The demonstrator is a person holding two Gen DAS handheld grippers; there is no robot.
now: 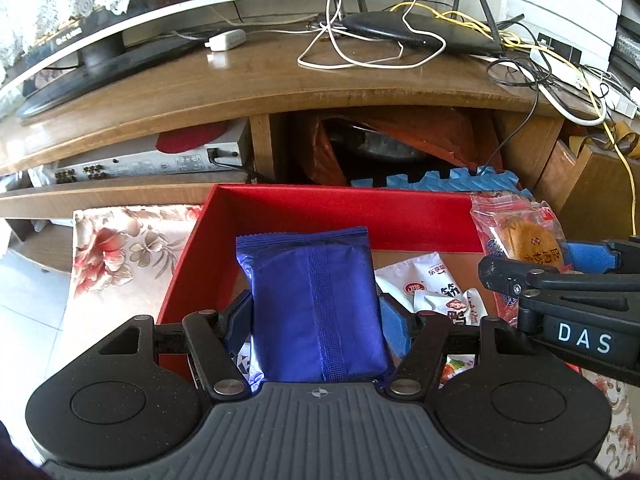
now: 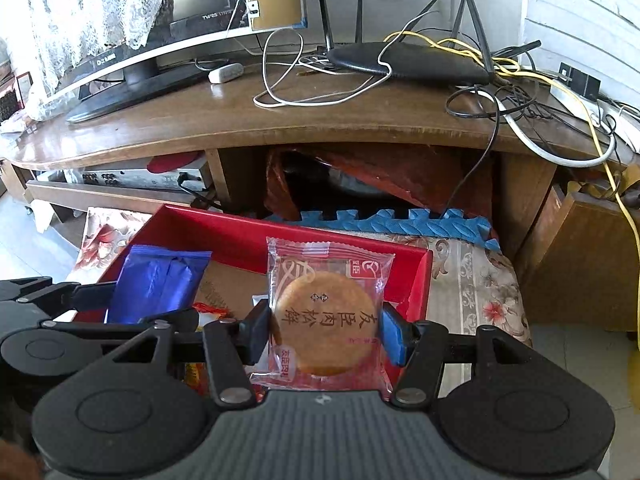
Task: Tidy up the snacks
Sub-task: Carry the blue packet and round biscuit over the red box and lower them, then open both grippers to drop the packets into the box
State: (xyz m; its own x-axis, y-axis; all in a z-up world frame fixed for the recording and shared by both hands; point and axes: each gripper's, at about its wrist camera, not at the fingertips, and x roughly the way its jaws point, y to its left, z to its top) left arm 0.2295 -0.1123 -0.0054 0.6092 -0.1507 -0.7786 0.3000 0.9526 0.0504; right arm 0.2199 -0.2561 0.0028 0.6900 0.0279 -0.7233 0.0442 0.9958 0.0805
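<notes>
Blue foil snack packet (image 1: 316, 304) pinched in left jaws, clear-wrapped round pastry (image 2: 326, 320) in right; we should lower both flat into the red cardboard box (image 1: 340, 216).

Floral-cloth surface (image 1: 104, 248), red tray (image 1: 320, 208) on it, blue foam mat (image 2: 400, 220) behind

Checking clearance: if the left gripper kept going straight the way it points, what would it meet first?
Likely the red box: the left gripper, shut on the blue packet, aims down at its floor or far wall. Depth is unclear.

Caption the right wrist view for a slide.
Right tool grips a clear-wrapped round pastry above the red box.
</notes>
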